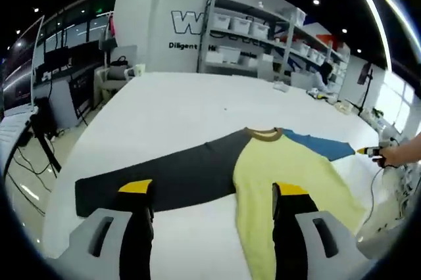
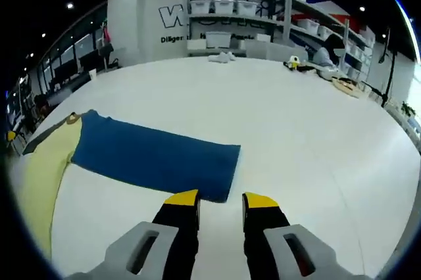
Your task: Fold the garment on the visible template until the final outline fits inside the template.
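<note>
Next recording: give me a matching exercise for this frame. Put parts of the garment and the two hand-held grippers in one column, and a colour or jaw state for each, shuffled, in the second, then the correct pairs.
Column one:
1. Long sleeve lying flat by the left hand-held gripper
2. Long sleeve lying flat by the right hand-held gripper
3. Soft fabric body panel of the garment
4. Ribbed collar band

Column two:
A. Brown
B. Blue
C. Dark grey
D. Pale yellow

Pairs: 1-C, 2-B, 3-D, 4-A.
</note>
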